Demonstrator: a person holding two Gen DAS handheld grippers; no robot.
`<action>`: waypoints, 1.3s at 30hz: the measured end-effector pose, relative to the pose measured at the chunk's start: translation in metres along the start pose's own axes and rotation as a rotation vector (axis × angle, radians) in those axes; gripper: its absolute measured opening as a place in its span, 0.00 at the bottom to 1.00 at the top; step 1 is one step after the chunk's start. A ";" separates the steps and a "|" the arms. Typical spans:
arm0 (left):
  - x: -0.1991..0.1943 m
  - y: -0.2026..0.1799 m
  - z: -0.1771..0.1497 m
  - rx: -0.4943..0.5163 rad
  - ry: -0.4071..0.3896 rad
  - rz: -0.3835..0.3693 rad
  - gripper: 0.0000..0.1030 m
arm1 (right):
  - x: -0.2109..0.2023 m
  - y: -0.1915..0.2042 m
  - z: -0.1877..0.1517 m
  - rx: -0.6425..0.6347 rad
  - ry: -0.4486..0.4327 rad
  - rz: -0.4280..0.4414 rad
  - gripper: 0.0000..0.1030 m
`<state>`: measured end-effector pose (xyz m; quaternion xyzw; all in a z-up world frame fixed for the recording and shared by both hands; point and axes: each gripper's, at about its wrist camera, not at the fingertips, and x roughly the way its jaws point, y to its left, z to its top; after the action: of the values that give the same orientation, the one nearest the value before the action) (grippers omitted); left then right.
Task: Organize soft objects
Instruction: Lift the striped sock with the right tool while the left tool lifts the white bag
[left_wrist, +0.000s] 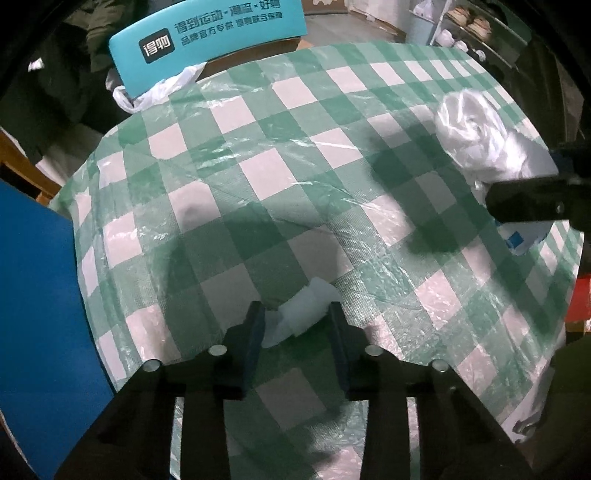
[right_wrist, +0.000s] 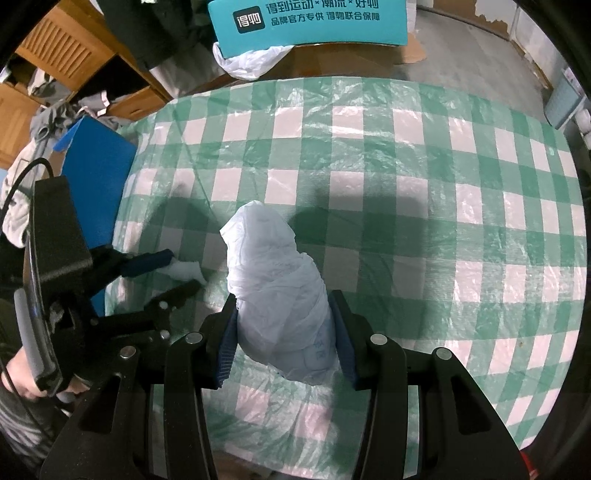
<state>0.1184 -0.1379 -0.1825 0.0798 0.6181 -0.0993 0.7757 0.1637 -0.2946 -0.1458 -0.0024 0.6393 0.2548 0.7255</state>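
A small crumpled white wad (left_wrist: 306, 314) lies on the green-and-white checked tablecloth (left_wrist: 258, 166) near its front edge. My left gripper (left_wrist: 297, 306) points down over it, and both blue pads press against the wad's sides. The right wrist view shows that gripper (right_wrist: 183, 269) from the side, with the wad (right_wrist: 184, 271) between its fingertips. A tall bundle of white plastic bag (right_wrist: 277, 288) stands on the cloth (right_wrist: 406, 184). My right gripper (right_wrist: 283, 297) is shut on its lower part. The bundle (left_wrist: 476, 136) and the right gripper (left_wrist: 522, 177) also show at the right of the left wrist view.
A teal printed box (right_wrist: 310, 18) and a loose white plastic bag (right_wrist: 251, 61) sit beyond the table's far edge. A blue panel (right_wrist: 96, 162) stands against the left side. Wooden shelves (right_wrist: 66, 55) with clothes are at far left. A person's hand (right_wrist: 22, 380) holds the left gripper.
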 end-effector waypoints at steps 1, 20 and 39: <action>-0.001 0.001 0.000 -0.006 -0.003 -0.005 0.30 | 0.000 0.000 0.000 -0.001 0.001 -0.003 0.44; -0.039 0.006 -0.003 -0.040 -0.072 -0.040 0.22 | -0.020 0.024 -0.006 -0.038 -0.043 0.007 0.44; -0.100 0.027 -0.016 -0.105 -0.183 -0.054 0.22 | -0.053 0.071 -0.018 -0.098 -0.132 0.032 0.44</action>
<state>0.0887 -0.1027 -0.0886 0.0127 0.5512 -0.0946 0.8289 0.1181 -0.2582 -0.0773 -0.0108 0.5766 0.2972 0.7610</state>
